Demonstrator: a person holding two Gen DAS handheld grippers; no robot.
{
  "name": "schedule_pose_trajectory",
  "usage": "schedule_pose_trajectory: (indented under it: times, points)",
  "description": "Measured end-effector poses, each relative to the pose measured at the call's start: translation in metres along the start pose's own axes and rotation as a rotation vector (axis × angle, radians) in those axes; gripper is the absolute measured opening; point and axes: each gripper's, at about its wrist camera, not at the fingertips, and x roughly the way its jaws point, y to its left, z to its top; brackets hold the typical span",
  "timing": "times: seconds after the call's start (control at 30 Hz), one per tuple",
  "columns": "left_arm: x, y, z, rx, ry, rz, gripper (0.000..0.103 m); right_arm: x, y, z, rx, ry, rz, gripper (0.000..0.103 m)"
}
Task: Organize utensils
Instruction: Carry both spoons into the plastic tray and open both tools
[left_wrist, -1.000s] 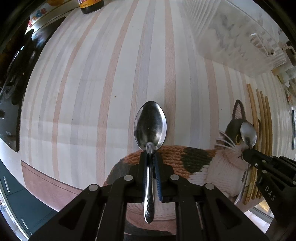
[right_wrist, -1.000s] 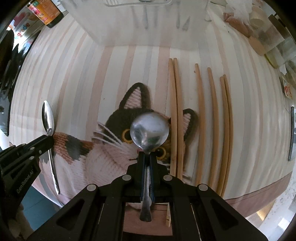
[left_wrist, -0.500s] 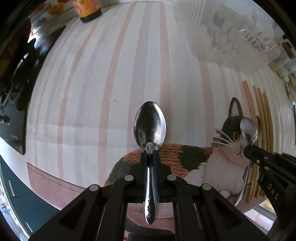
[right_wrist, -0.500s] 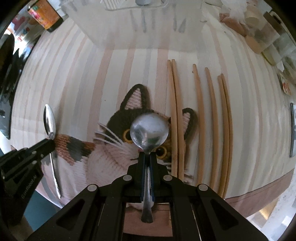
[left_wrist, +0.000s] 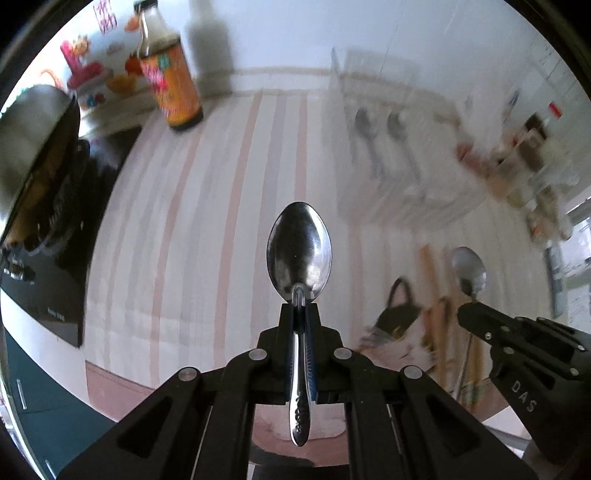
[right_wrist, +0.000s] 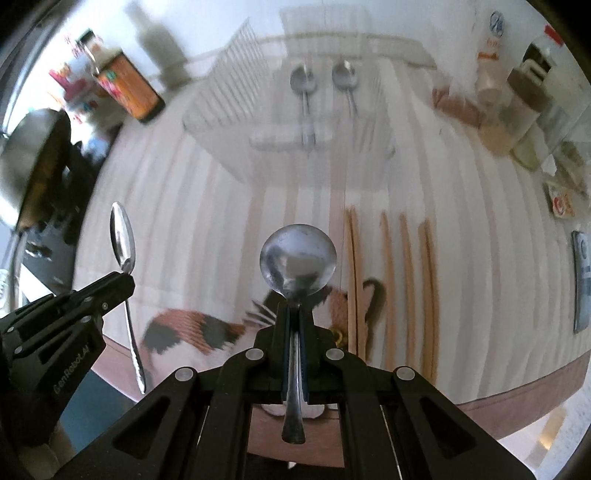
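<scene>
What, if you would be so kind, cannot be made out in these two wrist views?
- Clear rack, both views: motion blur hides its compartments.
- Two spoons in the rack: too blurred to tell what they rest on.
- Cat mat: partly covered by the right hand-held gripper.
- Bottle: label unreadable, blurred.

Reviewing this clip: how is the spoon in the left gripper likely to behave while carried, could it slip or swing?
The spoon looks like polished metal, so probably stiff yet slippery. The left gripper pinches its thin neck just below the bowl, with the long handle hanging behind, so it might pivot if jolted. Likely light for its size.
</scene>
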Motion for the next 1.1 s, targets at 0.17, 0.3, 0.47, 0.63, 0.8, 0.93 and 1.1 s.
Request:
schedule_pose_trajectory:
  times: [0.17,0.3,0.47,0.63,0.8,0.93,1.1]
  points:
    - [-0.043,-0.013,0.033,0.010,-0.086,-0.060,0.004,-0.042,-0.008,0.025,0.023,-0.076,0.030,0.005]
    - [-0.067,-0.025,0.075,0.024,-0.141,-0.110,0.004,-0.074,-0.023,0.056,0.063,-0.146,0.060,0.005]
    - [-0.065,-0.038,0.131,0.017,-0.146,-0.150,0.004,-0.089,-0.045,0.107,0.106,-0.202,0.065,0.005]
    - [-0.027,-0.047,0.185,0.002,-0.055,-0.169,0.004,-0.075,-0.058,0.162,0.126,-0.190,0.067,0.004]
    - [0.020,-0.051,0.221,-0.029,0.062,-0.197,0.004,-0.041,-0.064,0.210,0.123,-0.142,0.050,0.005]
    - [0.038,-0.051,0.235,-0.041,0.116,-0.171,0.005,-0.013,-0.064,0.234,0.110,-0.084,0.029,0.005]
    - [0.038,-0.044,0.237,-0.055,0.130,-0.092,0.008,0.012,-0.068,0.246,0.097,-0.005,0.011,0.021]
